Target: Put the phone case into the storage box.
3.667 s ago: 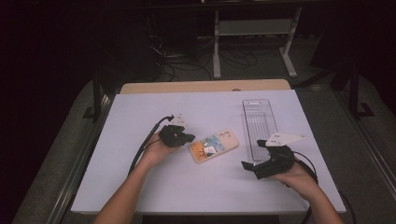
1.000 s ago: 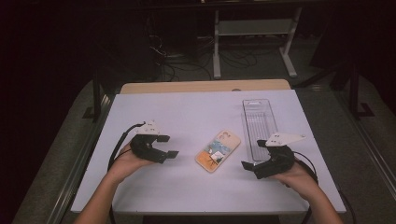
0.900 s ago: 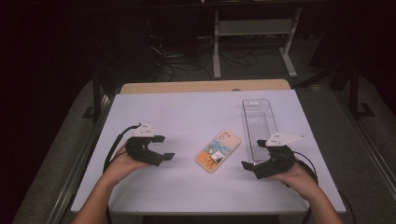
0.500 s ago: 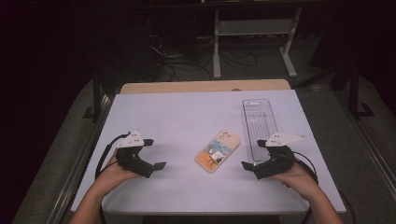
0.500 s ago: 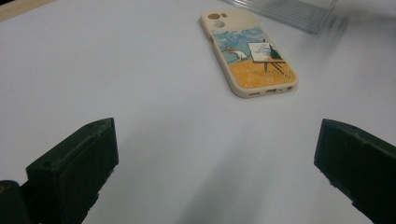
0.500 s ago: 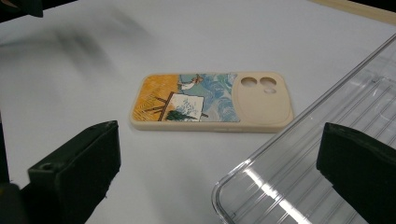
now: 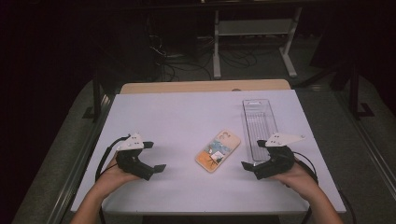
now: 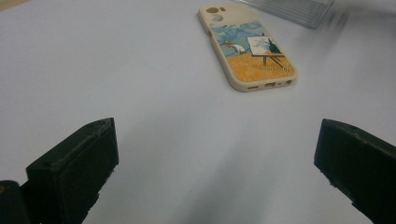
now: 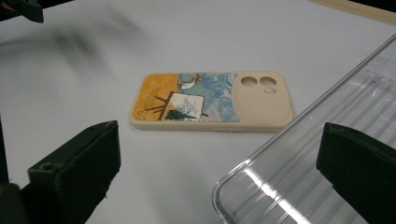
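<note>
A beige phone case (image 7: 217,150) with a painted picture on its back lies flat in the middle of the white table (image 7: 177,112). My left gripper (image 7: 155,156) rests near the table's front left, well apart from the case. Its jaws have just been opening and stand wide open with nothing between them. In the left gripper view the phone case (image 8: 252,56) lies farther off, beyond the left gripper (image 8: 217,158). My right gripper (image 7: 252,154) is open at the front right, close to the case. The right gripper view has the phone case (image 9: 210,100) just ahead of the right gripper (image 9: 219,158).
A clear ribbed plastic tray (image 7: 259,122) lies lengthwise to the right of the case, its near end beside my right gripper; the clear tray (image 9: 327,177) is empty. Beyond the table's far wooden edge (image 7: 205,86) are stand legs and cables on a dark floor.
My left gripper let go of the phone case, then drew back to the front left of the table and opened wide. The right gripper has stayed put.
</note>
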The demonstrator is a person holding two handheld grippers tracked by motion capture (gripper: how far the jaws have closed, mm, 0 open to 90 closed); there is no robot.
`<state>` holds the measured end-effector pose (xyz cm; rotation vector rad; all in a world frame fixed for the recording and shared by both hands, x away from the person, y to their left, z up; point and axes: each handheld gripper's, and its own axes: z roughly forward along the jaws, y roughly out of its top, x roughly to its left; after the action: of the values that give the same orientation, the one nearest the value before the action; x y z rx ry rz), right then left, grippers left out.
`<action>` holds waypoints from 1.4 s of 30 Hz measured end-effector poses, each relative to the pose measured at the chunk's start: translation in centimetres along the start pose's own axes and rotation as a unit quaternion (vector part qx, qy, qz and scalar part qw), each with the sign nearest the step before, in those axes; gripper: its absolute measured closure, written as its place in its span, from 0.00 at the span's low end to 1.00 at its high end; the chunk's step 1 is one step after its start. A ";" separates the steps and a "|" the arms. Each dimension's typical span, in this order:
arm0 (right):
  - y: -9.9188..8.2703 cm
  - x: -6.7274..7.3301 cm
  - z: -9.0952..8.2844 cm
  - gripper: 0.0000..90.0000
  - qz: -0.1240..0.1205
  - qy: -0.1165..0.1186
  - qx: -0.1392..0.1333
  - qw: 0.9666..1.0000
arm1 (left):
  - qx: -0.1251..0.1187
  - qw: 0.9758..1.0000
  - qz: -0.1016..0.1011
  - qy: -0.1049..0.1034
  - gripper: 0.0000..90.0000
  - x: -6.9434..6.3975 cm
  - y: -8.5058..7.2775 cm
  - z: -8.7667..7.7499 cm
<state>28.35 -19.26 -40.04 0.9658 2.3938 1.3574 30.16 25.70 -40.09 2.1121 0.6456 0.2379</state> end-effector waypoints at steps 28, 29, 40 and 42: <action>0.0 0.0 0.1 0.00 -0.001 -0.002 -0.002 1.000 | -0.011 0.999 -0.033 0.006 0.00 0.4 2.6 0.8; 0.0 0.0 0.1 0.00 0.000 -0.002 -0.001 1.000 | -0.009 0.999 -0.036 0.008 0.00 0.4 2.7 0.9; 0.0 0.0 0.1 0.00 0.000 -0.002 -0.002 1.000 | -0.014 0.999 -0.041 0.011 0.00 0.3 4.2 2.0; 0.0 -0.1 0.1 0.00 0.000 -0.001 -0.002 1.000 | -0.014 0.999 -0.044 0.013 0.00 0.2 4.3 2.0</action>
<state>28.42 -19.25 -40.08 0.9664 2.3885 1.3592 32.71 22.36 -37.79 2.0509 0.7449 0.2250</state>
